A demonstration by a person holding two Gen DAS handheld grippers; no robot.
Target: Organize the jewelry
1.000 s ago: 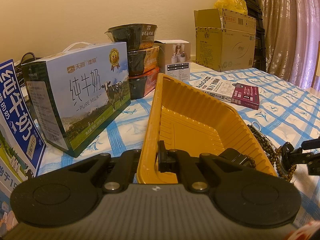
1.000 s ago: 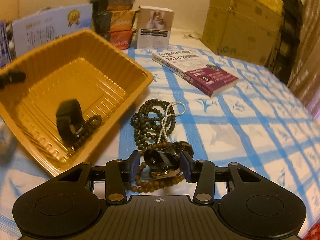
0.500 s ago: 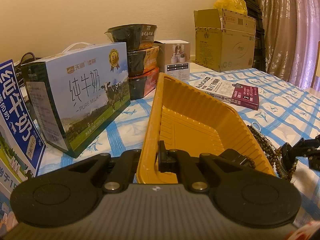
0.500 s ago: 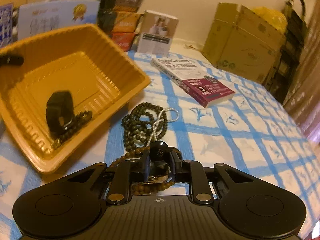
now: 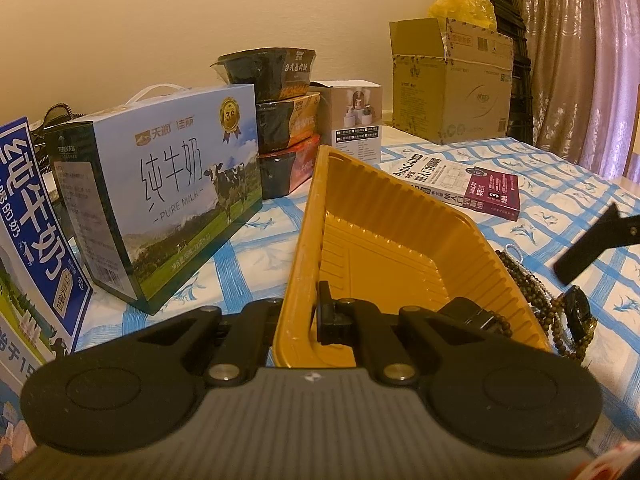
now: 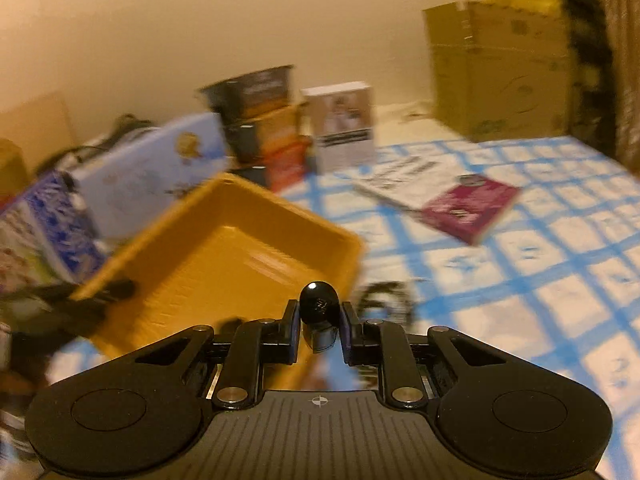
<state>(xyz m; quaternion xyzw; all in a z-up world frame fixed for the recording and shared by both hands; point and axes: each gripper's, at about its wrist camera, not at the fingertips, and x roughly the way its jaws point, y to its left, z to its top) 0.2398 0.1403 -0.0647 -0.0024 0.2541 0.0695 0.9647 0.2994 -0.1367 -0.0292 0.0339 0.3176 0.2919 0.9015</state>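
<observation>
Black watch (image 6: 319, 312) | pinched in right tool (image 6: 319, 330) | above yellow tray (image 6: 224, 256)

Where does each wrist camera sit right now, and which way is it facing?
Left wrist: on the left gripper, low by the table, facing the wall along the yellow tray; its fingers clamp the tray's near rim, and a right gripper finger shows at right.
Right wrist: on the right gripper, raised and blurred, facing the tray and wall; its fingers grip a dark round-topped object.
Shared: tray, milk carton, book, cardboard box.
</observation>
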